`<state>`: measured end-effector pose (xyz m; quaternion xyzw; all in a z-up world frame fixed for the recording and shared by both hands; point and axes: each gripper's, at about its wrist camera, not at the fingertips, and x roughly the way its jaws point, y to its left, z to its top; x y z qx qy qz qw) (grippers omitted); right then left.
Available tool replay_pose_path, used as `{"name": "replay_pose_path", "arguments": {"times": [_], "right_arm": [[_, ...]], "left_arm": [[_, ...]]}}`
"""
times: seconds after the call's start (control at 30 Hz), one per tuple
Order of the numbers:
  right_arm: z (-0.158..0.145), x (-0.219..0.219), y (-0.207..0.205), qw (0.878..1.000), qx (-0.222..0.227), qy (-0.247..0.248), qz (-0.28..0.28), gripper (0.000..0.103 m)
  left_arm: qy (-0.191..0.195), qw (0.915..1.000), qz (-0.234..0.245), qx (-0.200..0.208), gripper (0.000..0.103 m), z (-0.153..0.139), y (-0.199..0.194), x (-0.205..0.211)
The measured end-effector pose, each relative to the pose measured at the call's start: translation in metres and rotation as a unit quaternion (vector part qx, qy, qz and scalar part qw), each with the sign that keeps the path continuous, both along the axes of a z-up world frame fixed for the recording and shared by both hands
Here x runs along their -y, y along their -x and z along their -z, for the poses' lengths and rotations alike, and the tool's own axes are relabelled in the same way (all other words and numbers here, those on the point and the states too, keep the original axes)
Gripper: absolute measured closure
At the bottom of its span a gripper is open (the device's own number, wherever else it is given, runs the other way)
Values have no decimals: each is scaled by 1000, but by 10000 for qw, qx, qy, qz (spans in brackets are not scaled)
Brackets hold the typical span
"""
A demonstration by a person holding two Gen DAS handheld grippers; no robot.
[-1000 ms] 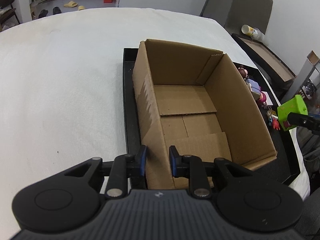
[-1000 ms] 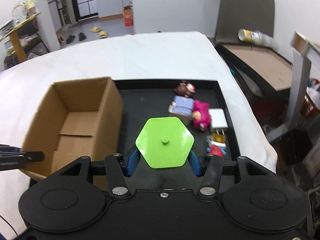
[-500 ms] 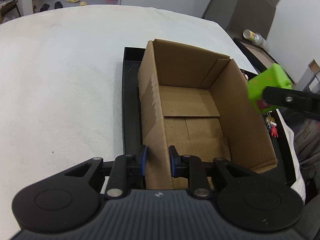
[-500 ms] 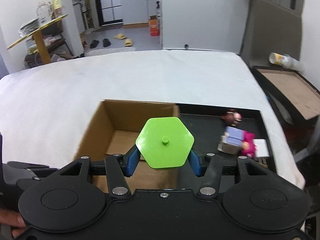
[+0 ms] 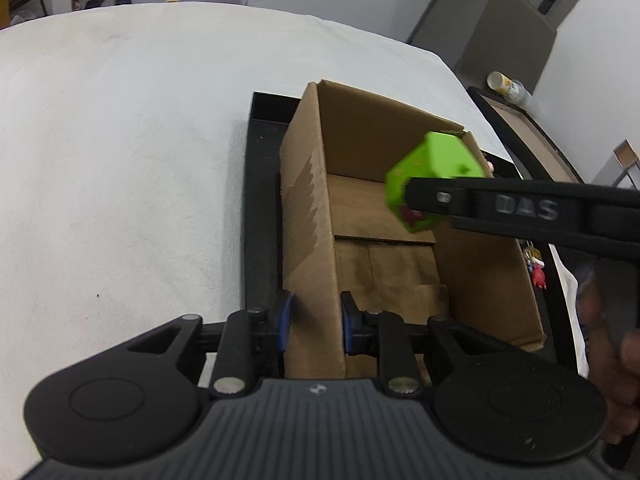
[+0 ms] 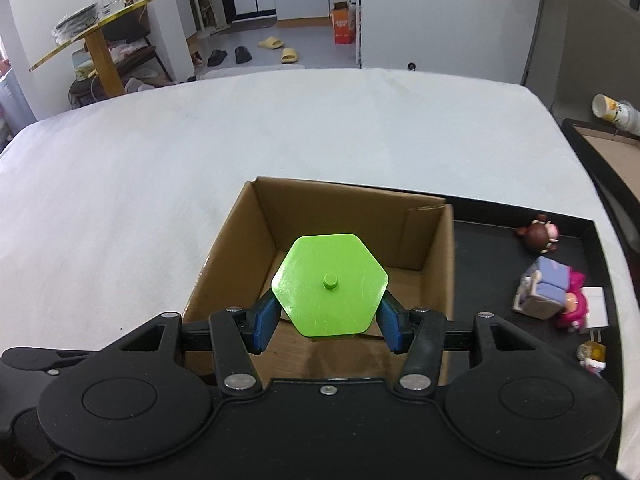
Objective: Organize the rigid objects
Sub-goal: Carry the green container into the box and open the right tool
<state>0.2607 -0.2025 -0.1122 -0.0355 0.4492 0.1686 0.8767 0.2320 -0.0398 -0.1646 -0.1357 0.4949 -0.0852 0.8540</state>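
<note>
Overhead, right gripper (image 6: pixel 329 312) above cardboard box (image 6: pixel 236 240)

The only legible text is "DAS", in raised letters on the side of the right gripper (image 5: pixel 404 200) finger (image 5: pixel 524 209), seen from the left wrist. Print on the orange box (image 6: pixel 344 28) is too small to read.

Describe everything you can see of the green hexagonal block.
The green hexagonal block looks like glossy, lightly scratched plastic, with a small round stud at the centre of its flat face. The right hand-held gripper clamps two opposite sides with blue pads. It hangs above the open cardboard box, touching nothing else.
</note>
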Motion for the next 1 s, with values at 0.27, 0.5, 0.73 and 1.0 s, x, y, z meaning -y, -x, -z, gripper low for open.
{"name": "replay_pose_path", "arguments": {"times": [0.27, 0.5, 0.73, 1.0], "right_arm": [[9, -11, -12, 9999, -82, -131, 3, 51], [7, -14, -22, 9993, 5, -357, -96, 43], [-3, 7, -13, 9991, 99, -400, 101, 38], [-25, 52, 2, 9973, 387, -406, 467, 36]], "left_arm": [[-43, 10000, 27, 8, 78, -1, -1, 3], [-102, 9999, 28, -94, 78, 3, -6, 9], [-200, 9991, -307, -234, 84, 14, -9, 11], [-131, 9948, -985, -230, 88, 12, -11, 6]]}}
